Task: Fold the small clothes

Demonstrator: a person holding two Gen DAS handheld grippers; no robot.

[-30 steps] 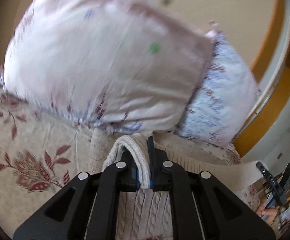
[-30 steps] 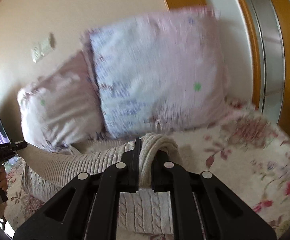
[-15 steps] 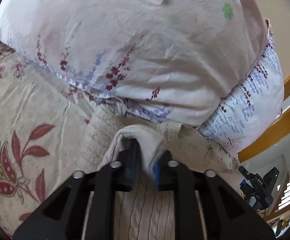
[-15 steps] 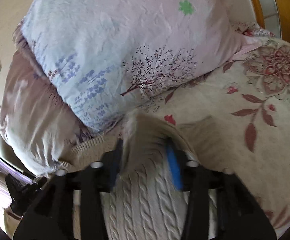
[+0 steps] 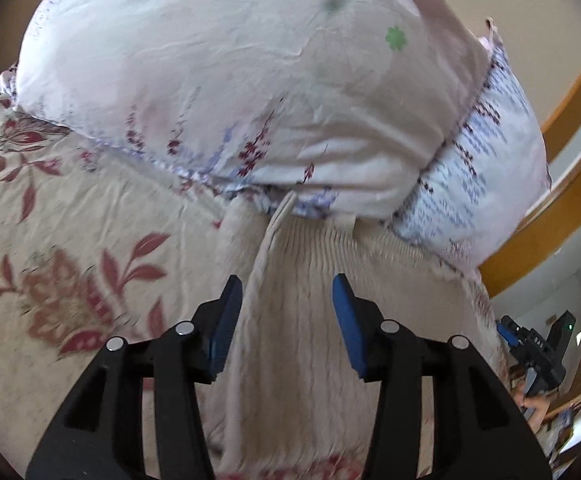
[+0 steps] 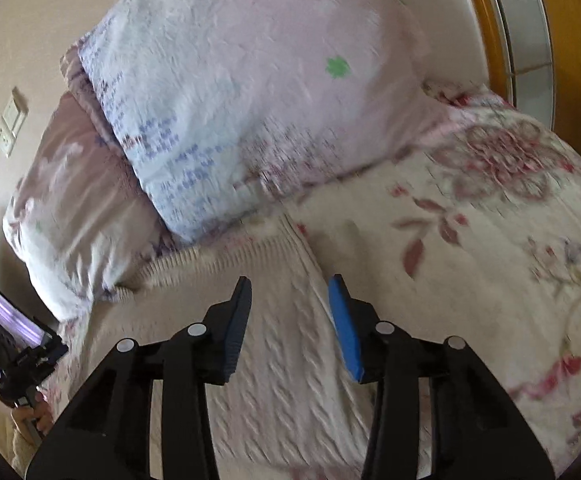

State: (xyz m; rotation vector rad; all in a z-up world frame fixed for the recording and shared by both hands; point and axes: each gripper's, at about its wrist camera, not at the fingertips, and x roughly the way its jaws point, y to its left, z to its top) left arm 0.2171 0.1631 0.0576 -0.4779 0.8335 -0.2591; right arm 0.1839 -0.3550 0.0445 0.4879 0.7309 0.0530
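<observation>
A: Left wrist view: the left gripper (image 5: pixel 286 312) is opening, pads clear of the cream sweater (image 5: pixel 302 320) beneath.

B: The right gripper (image 6: pixel 288 312) is spread but closing, gripping nothing. From both, the sweater's ribbed hem runs crosswise ahead, against the pillows (image 6: pixel 250 92) on the bed (image 6: pixel 490 240).

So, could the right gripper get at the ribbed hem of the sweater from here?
Probably yes: the right gripper, jaws closing on nothing, hovers over the sweater, and the hem lies uncovered just ahead, before the pillows.

Two pillows (image 5: pixel 230 92) (image 5: pixel 486 184), one cream knit sweater (image 5: pixel 302 320), one floral bedspread (image 5: pixel 70 248), two grippers (image 5: pixel 287 322) (image 6: pixel 289 322).
</observation>
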